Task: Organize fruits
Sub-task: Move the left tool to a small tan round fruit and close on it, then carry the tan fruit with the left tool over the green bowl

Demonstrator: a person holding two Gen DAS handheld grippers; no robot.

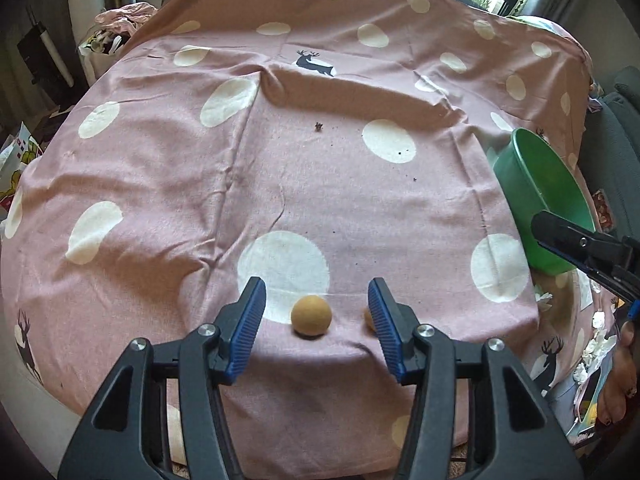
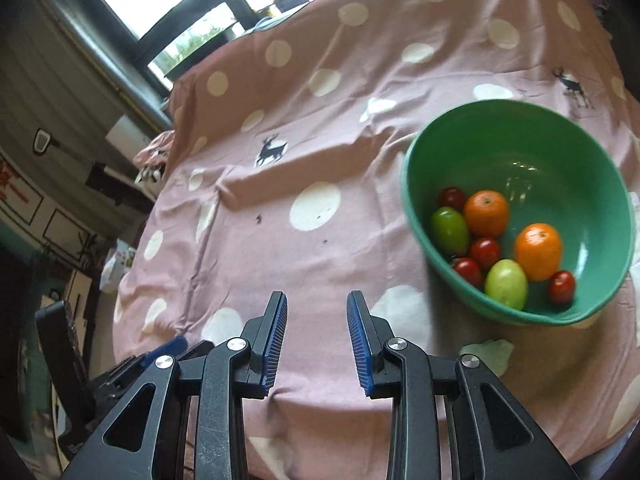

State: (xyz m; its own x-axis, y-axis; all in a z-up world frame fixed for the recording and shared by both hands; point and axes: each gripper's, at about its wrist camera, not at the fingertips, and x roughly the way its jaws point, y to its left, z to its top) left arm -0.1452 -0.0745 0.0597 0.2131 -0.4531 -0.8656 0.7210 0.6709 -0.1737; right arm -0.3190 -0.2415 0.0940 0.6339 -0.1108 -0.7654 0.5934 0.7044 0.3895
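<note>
The left gripper points down with its jaws apart and empty. A small tan round fruit lies on the pink spotted cloth between and just beyond its fingertips, near the table's front edge; a second tan fruit peeks out beside the right-hand finger. The right gripper is at its narrowest, holding nothing. The green bowl, holding oranges, red and green fruits, sits toward the right edge, nearer the right gripper.
</note>
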